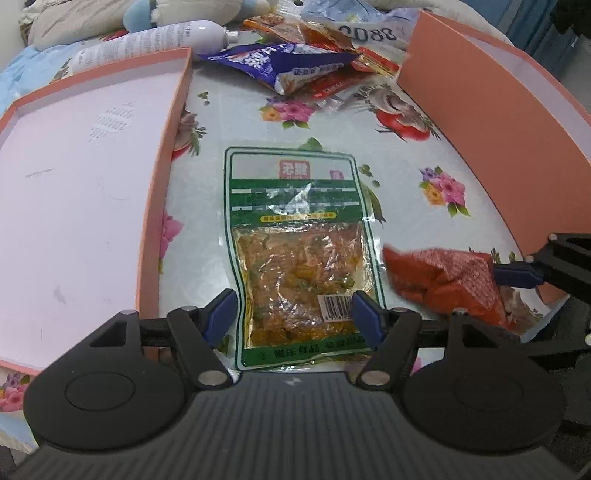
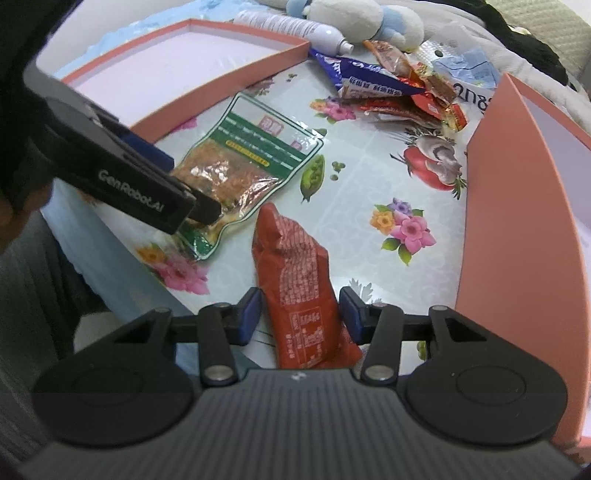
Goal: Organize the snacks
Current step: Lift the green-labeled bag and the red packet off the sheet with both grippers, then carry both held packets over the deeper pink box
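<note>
The flowered tabletop (image 1: 229, 258) is hemmed by two salmon-pink boxes: a shallow tray (image 1: 173, 122) on the left with its pale floor showing, and a taller box wall (image 1: 491, 122) on the right. Between them runs a lane of bare cloth, widest in the middle. The far end of that lane is crowded by a heap of wrappers, a blue-and-white packet (image 1: 280, 61) foremost, with a white bottle (image 1: 173, 37) and a plush toy (image 2: 354, 18) lying behind it. In the right wrist view the near-left edge of the tabletop drops away just beside the green pouch.

The green-bordered pouch (image 1: 299, 243) lies flat in the middle of the lane, its long axis running along it, printed header toward the heap, clear window and barcode end toward the left tongs (image 1: 291, 317). These stand wide, one blue pad on each side of the pouch's near end, close to its long edges; I cannot tell whether they press.

The red packet (image 2: 295, 288) lies just right of the pouch, near the tall box. Its long axis leans slightly left as it runs away, one end between the right tongs (image 2: 299, 317). They are about half open, straddling it; the left pad is close to its side and a small gap shows at the right pad.
</note>
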`<state>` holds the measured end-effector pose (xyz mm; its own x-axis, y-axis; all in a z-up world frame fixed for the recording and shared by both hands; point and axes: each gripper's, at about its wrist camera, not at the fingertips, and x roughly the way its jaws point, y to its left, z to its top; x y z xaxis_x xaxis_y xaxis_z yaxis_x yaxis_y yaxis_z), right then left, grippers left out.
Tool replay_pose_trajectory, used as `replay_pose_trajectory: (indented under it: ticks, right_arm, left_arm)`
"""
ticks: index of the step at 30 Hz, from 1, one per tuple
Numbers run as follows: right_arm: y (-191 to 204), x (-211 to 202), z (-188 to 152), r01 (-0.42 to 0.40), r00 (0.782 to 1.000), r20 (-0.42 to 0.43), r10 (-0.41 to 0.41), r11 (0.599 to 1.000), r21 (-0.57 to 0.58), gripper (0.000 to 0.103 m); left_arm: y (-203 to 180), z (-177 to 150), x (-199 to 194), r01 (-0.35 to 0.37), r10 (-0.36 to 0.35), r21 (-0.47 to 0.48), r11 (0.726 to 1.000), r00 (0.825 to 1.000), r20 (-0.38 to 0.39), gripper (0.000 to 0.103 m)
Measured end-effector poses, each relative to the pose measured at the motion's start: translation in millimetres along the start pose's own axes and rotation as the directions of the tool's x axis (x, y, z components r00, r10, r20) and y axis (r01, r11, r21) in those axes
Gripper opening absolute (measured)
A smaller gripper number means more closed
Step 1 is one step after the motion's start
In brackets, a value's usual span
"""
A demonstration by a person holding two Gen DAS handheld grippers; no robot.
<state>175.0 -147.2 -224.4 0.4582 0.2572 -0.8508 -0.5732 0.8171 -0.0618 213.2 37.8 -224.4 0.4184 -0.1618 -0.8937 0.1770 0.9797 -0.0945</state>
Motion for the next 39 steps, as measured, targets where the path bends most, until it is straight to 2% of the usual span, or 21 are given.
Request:
replay_pose_trajectory:
  ticks: [1, 8, 13, 16, 22, 29, 39]
  right_arm:
    - [-0.2, 0.1, 0.0, -0.003, 1.000, 0.001, 0.003, 1.000, 0.006, 0.042]
    - [-4.1, -4.1, 0.2, -0.004, 1.000, -0.008, 0.005, 0.998, 0.066, 0.037]
    - [-9.4, -17.3, -1.8, 0.009, 1.000, 0.018, -0.011, 0.993, 0.115, 0.036]
    - [-11.3, -26.5, -2.7, 0.017, 0.999, 0.039, -0.023, 0.990, 0.137, 0.036]
    - [-15.2, -49.6, -4.5, 0.021, 0.996, 0.085, -0.038, 0.981, 0.191, 0.036]
    - [-20.2, -83.5, -7.5, 0.021, 0.987, 0.146, -0.061, 0.964, 0.266, 0.036]
    - [-20.1, -139.3, -16.6, 0.015, 0.965, 0.241, -0.102, 0.942, 0.336, 0.036]
  left_arm:
    - [-2.2, -0.3, 0.5, 0.002, -0.002, 0.002, 1.000, 1.000, -0.001, 0.070]
    - [-13.5, -2.9, -3.2, -0.006, 0.007, -0.034, 0.999, 1.000, 0.012, 0.055]
    - [-11.8, -4.9, -13.5, -0.028, 0.032, -0.079, 0.997, 0.998, 0.049, 0.029]
    - [-9.3, -6.4, -19.3, -0.033, 0.040, -0.125, 0.992, 0.998, 0.056, 0.021]
    - [-19.2, -14.5, -38.1, -0.028, 0.042, -0.158, 0.987, 0.995, 0.087, 0.018]
    - [-29.4, -20.8, -79.6, -0.020, 0.055, -0.222, 0.975, 0.987, 0.152, 0.018]
    - [-53.5, -32.0, -140.5, 0.019, 0.039, -0.229, 0.973, 0.968, 0.246, 0.018]
